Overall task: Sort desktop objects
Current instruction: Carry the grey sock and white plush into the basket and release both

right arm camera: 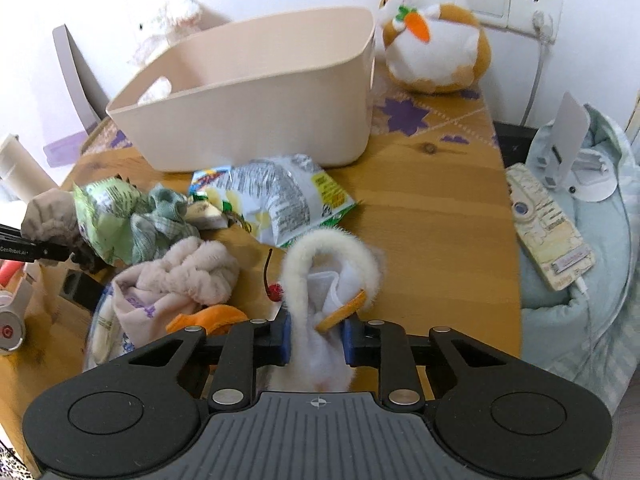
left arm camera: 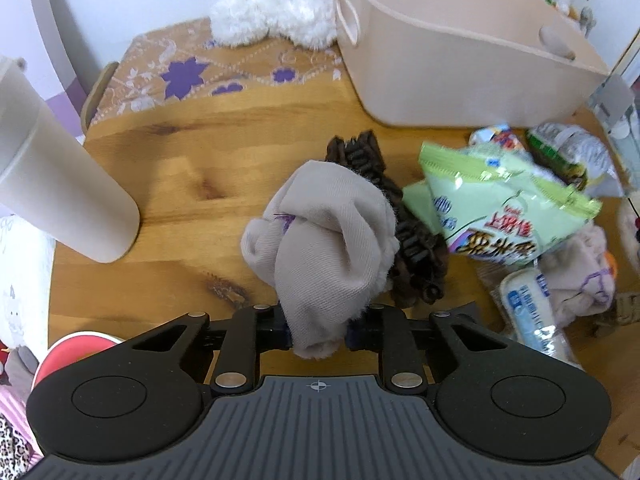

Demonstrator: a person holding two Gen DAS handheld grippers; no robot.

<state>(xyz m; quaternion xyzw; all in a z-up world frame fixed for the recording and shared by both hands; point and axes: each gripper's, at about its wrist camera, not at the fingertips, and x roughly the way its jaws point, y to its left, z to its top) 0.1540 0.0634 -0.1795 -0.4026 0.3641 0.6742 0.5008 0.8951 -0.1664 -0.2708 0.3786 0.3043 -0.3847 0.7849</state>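
1. The left gripper [left arm camera: 319, 330] is clamped on a rolled beige sock [left arm camera: 320, 236], which is lifted over the wooden table [left arm camera: 192, 152]; its lower end hides the fingertips.
2. The right gripper [right arm camera: 315, 340] is clamped on a white fuzzy sock [right arm camera: 332, 276] with an orange tab; the sock's tail runs under the gripper body, out of sight.
3. A dark brown hair claw [left arm camera: 404, 232] lies behind the beige sock, mostly covered by it.
4. A green snack bag [left arm camera: 500, 204] lies just right of the claw, overlapping other wrappers that are hard to make out.
5. The beige bin [right arm camera: 256, 100] stands at the table's back, its interior partly hidden from both views.
6. A hamster plush [right arm camera: 432, 36] sits beside the bin.
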